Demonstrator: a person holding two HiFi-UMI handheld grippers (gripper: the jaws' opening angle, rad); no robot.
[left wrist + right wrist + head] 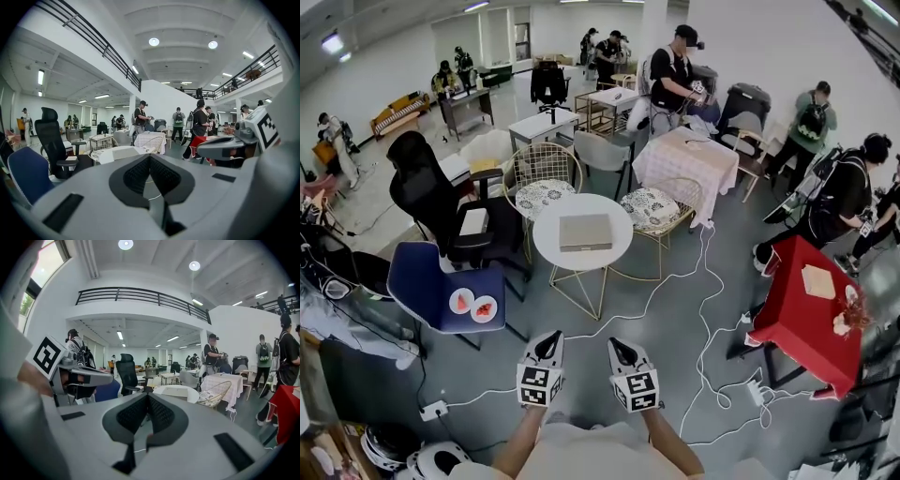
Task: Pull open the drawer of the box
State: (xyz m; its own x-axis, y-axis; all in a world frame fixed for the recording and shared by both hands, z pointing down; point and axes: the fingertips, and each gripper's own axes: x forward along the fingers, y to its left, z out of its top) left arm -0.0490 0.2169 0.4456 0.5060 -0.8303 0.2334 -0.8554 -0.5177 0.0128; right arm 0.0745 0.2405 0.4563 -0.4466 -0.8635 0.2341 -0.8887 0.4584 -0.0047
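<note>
Box (pixel 585 232) lies flat at the middle of the round white desk (pixel 546 246), well apart from both tools, so the step in hand looks like the approach and nothing has been pulled yet. The left tool (pixel 547 345) and the right tool (pixel 623 352) are held low on the near side of the desk, side by side. Each has its jaws pressed together with nothing between them.

To do this well, I would close in on the desk first and mind the white cable (pixel 649 302) that trails over the floor on the desk's near right side. One tool should open narrowly before it arrives, just enough to take whatever lip or knob the drawer offers. The other could press on the box top, since a light box on a smooth desk will likely slide instead of letting its drawer run. The pull should go straight along the drawer's travel, level with the desk, not upward. The far side of the desk is hemmed by two wire chairs (pixel 544 169), so the near side seems the easier place to work from.

The box is a low, grey-beige rectangle with a plain top, its long edge facing the person. The drawer front is too small to make out; no gap or handle can be told from here.
</note>
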